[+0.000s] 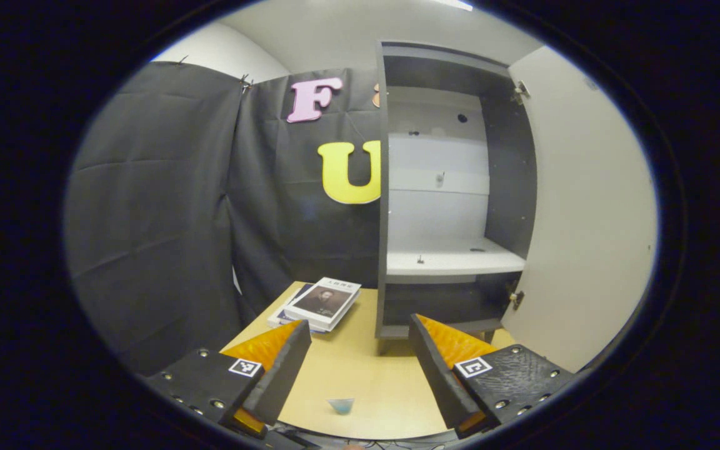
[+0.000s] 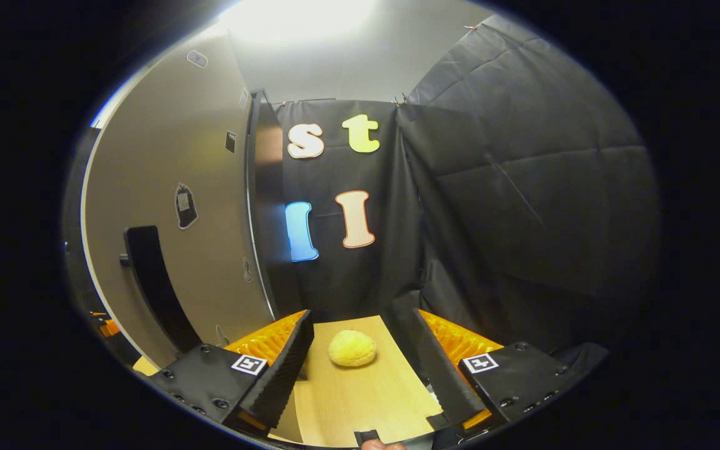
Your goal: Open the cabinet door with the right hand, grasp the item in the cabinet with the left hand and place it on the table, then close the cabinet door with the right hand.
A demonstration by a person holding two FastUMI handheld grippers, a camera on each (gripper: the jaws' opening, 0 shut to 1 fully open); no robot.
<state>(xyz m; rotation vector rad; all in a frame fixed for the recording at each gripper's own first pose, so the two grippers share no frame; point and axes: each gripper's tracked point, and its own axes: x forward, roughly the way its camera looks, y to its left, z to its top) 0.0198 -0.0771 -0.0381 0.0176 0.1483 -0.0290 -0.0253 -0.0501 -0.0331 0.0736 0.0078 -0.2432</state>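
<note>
Left gripper [image 1: 357,369] gapes before cabinet [image 1: 454,187], door [image 1: 585,206] swung wide.

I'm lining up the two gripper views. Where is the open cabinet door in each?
Left gripper view: cabinet door at the right edge, swung open, inner face showing.
Right gripper view: the door at the left, outer face with its dark handle.
Shared landmark: the wooden table, low centre in both.

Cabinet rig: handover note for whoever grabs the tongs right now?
Left tongs: open, empty, facing the dark grey cabinet.
Right tongs: open, empty, beside the open white cabinet door.
Small pale blue item lies on the light wooden table; a round yellow bun-like item too. Shelves look empty.
Left: right tongs close the door by its black handle.
</note>
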